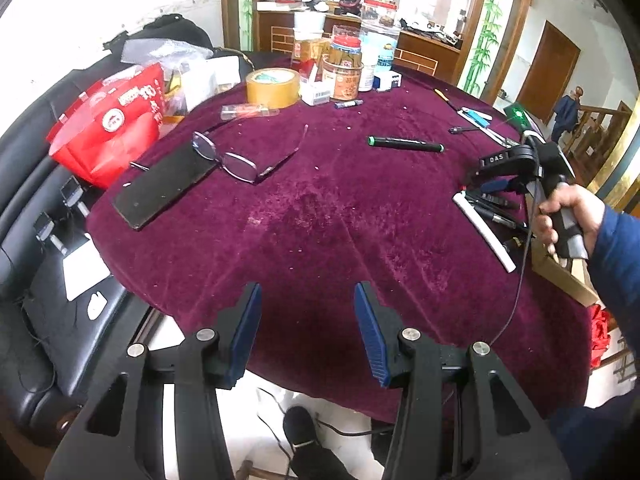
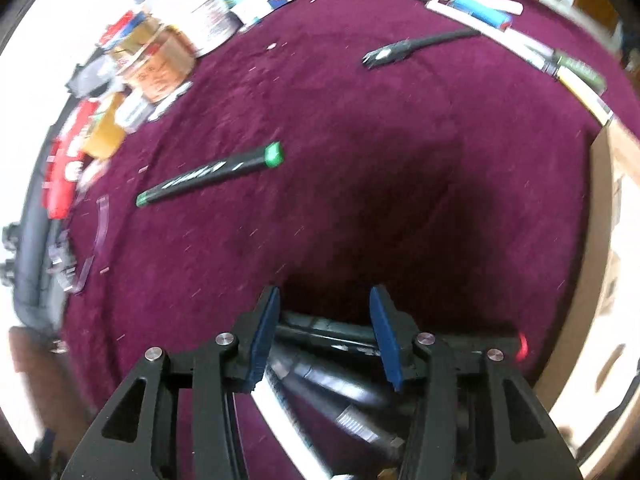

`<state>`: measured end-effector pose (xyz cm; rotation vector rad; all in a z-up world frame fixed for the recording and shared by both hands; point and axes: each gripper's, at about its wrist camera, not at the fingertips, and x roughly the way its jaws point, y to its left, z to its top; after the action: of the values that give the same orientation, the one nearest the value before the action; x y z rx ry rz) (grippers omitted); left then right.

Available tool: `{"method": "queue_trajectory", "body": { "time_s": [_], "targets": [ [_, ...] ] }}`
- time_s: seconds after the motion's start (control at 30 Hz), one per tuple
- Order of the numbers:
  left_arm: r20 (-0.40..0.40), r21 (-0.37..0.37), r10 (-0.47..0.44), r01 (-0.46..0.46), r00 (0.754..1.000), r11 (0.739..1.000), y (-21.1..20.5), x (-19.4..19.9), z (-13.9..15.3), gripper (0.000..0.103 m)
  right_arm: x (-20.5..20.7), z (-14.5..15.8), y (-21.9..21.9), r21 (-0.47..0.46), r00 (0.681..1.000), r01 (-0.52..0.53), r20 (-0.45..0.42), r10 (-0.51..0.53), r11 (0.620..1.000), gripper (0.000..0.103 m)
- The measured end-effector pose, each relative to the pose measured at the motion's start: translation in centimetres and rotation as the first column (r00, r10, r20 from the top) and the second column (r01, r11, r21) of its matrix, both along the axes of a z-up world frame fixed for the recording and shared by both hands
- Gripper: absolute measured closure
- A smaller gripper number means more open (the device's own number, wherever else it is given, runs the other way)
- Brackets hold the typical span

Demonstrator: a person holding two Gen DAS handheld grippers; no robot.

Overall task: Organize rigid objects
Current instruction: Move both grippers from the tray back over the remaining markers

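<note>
Maroon-clothed table [image 1: 320,232] is cluttered. Left gripper [image 1: 308,332] is held over the near edge, jaws apart, nothing between. Right gripper [image 2: 324,336] is positioned above the pen pile [image 2: 332,364] at the right edge, jaws apart, unclamped. Green-capped marker [image 1: 405,144] is left mid-table.

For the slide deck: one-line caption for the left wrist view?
Open left gripper over the maroon tablecloth; glasses and black-green marker ahead, right gripper above a pen pile.

Wine-red cloth [image 1: 320,220], dark pens, bright clutter

On the cloth: a black marker [image 1: 405,144] with green ends; beyond it ochre tape [image 1: 273,87]; at the cloth's left edge a red bag [image 1: 108,128] with white print; blue pads [image 1: 245,336] on black grippers.
</note>
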<state>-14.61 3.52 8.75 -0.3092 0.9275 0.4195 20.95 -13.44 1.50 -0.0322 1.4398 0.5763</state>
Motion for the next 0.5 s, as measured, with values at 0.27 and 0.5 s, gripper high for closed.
{"method": "queue_trajectory", "body": {
  "time_s": [0.27,0.5],
  "targets": [
    [-0.011,-0.012,-0.077,0.077,0.997,0.997,-1.3,2.1,-0.2,0.057,0.4,0.4,-1.4,0.007,0.999,0.027,0.020,-0.027,1.000,0.061],
    [-0.010,-0.024,-0.116,0.116,0.993,0.993,-0.9,3.9,-0.4,0.057,-3.9,-0.4,0.4,0.049,0.998,-0.053,-0.041,0.055,0.997,0.059]
  ]
}}
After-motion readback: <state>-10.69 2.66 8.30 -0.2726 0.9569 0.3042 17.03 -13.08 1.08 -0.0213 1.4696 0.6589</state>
